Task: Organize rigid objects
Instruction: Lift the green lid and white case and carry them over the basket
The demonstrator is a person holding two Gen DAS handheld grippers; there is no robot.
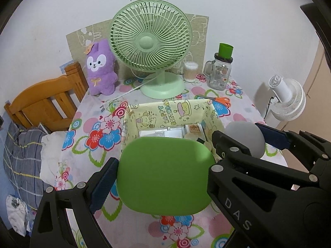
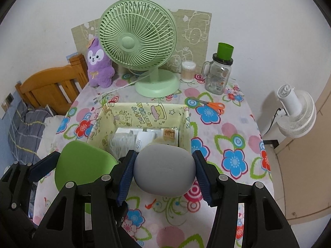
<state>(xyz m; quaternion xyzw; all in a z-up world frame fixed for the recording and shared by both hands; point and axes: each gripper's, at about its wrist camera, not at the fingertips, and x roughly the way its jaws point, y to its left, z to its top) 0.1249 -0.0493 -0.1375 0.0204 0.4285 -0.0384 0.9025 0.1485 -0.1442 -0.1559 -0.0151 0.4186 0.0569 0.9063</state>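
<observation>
Just short of box rim [image 2: 142, 104]: both cases [image 1: 165, 175].

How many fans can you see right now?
2. The green desk fan stands at the back of the table, behind the yellow storage box. The white fan is off the table, to its right by the wall.

We see a smooth green case [image 1: 165, 175] and a rounded grey case [image 2: 164, 168], both held above the bench. Just beyond them sits a yellow cartoon-print fabric box [image 2: 142, 111], holding packets.
</observation>
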